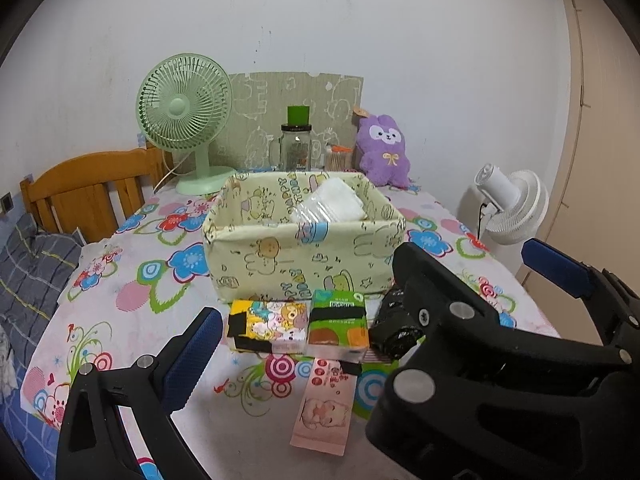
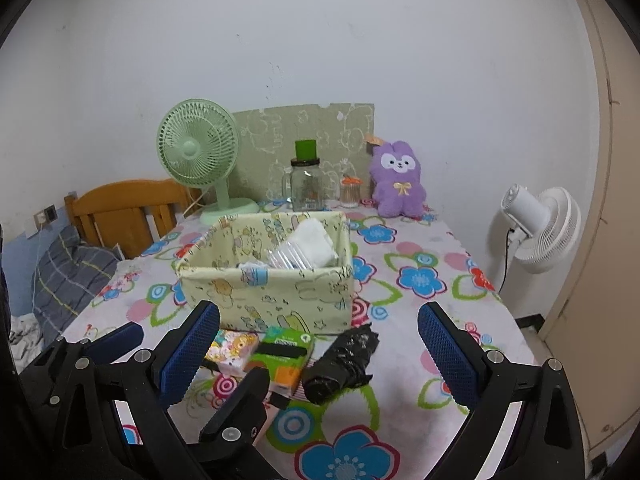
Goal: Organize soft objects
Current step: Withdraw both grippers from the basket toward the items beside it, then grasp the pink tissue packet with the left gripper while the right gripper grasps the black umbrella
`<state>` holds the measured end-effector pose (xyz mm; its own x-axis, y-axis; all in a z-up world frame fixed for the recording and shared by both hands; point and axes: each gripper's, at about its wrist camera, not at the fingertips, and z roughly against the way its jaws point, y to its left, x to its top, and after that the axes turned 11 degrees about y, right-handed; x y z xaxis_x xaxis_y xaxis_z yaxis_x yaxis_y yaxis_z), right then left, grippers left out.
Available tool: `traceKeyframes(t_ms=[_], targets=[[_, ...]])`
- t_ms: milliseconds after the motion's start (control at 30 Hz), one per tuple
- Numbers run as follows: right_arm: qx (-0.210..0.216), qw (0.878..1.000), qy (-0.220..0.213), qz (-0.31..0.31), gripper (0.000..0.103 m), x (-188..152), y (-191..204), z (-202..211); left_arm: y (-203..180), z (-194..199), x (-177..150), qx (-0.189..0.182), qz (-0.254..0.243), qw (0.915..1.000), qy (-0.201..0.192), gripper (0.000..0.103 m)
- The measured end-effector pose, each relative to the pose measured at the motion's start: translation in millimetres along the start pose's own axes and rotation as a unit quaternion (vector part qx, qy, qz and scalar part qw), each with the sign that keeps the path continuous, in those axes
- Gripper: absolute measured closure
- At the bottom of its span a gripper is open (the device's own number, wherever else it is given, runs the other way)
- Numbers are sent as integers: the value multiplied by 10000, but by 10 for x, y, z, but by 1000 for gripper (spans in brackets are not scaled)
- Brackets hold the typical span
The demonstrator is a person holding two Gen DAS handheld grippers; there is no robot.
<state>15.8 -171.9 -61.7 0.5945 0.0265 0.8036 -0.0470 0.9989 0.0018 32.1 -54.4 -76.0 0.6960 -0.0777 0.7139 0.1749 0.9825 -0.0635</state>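
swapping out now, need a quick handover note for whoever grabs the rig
Left gripper: open, empty, low over the packs.
Right gripper: open, empty, before the black roll.
Done: a white pack lies in the basket.
Left: yellow pack, green pack, black roll and pink pack, all on the table in front of the basket.

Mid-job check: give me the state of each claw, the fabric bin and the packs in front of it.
Left claw: open, empty.
Right claw: open, empty.
Fabric bin: upright, holding a white clear-wrapped pack.
Yellow tissue pack: on the table, outside the bin.
Green tissue pack: on the table, beside the yellow one.
Black bag roll: on the table, not binned.
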Motion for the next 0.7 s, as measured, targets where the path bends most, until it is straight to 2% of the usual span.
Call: traceKeyframes(t_ms=[333, 700], targets=[[13, 9997, 240, -71, 2, -187, -36, -208, 8, -198, -156, 96, 30, 9998, 176, 1], [-24, 9990, 434, -114, 2, -386, -25, -431, 46, -452, -333, -46, 130, 9986, 516, 2]])
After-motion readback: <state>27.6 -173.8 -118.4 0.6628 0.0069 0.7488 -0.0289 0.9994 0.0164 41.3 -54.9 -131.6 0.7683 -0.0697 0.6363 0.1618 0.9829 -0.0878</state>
